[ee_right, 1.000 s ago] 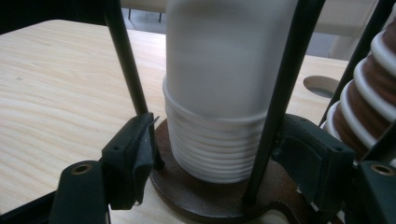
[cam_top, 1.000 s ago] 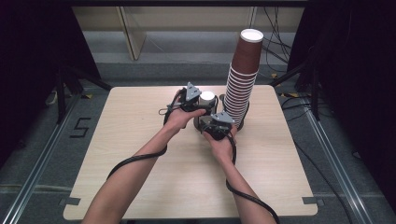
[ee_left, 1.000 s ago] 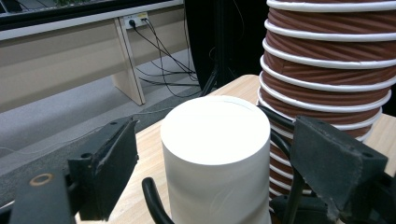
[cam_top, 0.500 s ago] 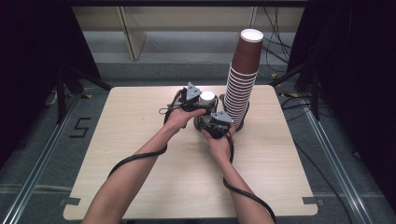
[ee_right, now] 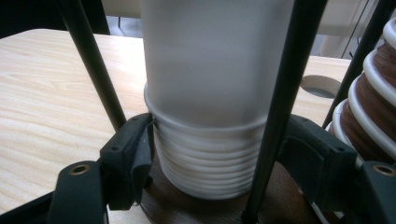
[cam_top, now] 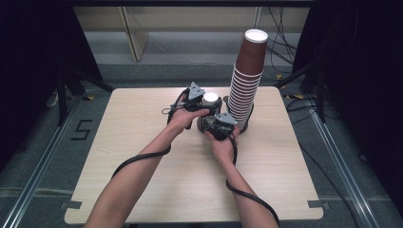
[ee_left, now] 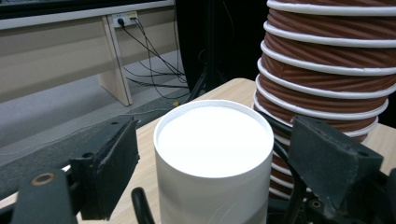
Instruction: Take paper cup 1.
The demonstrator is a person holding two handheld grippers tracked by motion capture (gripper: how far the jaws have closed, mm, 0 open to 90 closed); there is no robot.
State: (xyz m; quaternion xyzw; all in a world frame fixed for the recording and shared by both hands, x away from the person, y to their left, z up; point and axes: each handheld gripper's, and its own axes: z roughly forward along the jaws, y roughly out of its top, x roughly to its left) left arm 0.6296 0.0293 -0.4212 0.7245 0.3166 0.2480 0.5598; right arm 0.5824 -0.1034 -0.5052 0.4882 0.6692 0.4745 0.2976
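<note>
bare forearms, no sleeves | left gripper (cam_top: 203, 102): black, grey three-cornered plate | right gripper (cam_top: 214, 124): same | black cables (cam_top: 138, 160) trailing

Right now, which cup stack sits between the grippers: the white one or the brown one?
The short white stack, upside down beside the tall brown stack; the left gripper and right gripper both straddle it.

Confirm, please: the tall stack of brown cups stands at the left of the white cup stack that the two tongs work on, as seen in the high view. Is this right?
Not quite. In the high view the tall stack of brown cups stands at the right of the white cup stack, not the left. The left tongs and right tongs do work on the white cups.
</note>
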